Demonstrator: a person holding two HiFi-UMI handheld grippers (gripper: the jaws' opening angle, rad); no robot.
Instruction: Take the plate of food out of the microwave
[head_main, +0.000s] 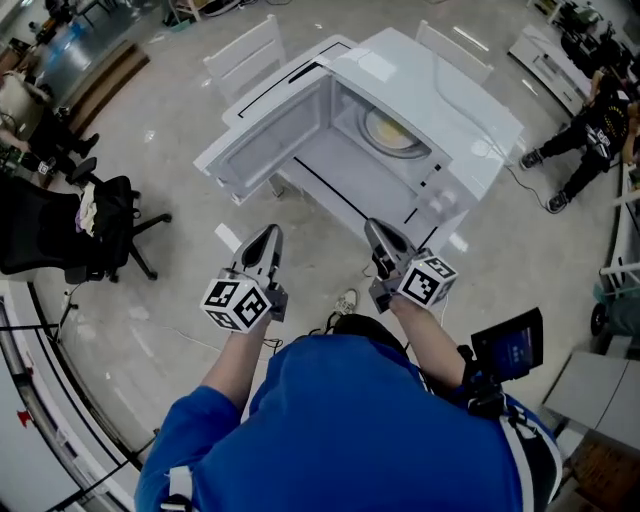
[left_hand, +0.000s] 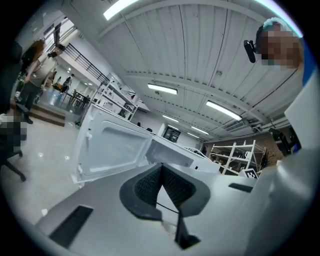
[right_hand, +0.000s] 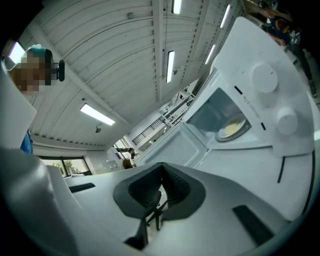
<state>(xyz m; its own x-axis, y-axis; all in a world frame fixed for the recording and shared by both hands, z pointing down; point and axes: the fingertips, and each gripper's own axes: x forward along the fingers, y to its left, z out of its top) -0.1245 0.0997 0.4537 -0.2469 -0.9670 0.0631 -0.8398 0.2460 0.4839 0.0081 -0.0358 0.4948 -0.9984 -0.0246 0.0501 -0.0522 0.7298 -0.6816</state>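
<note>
- Plate (head_main: 392, 131): round, pale, with yellowish food on it; lies deep inside the microwave (head_main: 440, 100), whose door (head_main: 262, 152) is swung open.
- Left gripper (head_main: 268, 236), right gripper (head_main: 377, 230): jaws of both closed, holding nothing; both outside the microwave, before its opening, well apart from the plate.

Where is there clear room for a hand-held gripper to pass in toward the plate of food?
The mouth of the boxy white microwave is unobstructed: bare cavity floor lies in front of the round plate of yellow food, bordered by the open white door and the knob panel. Tightest at the back, around the plate.
</note>
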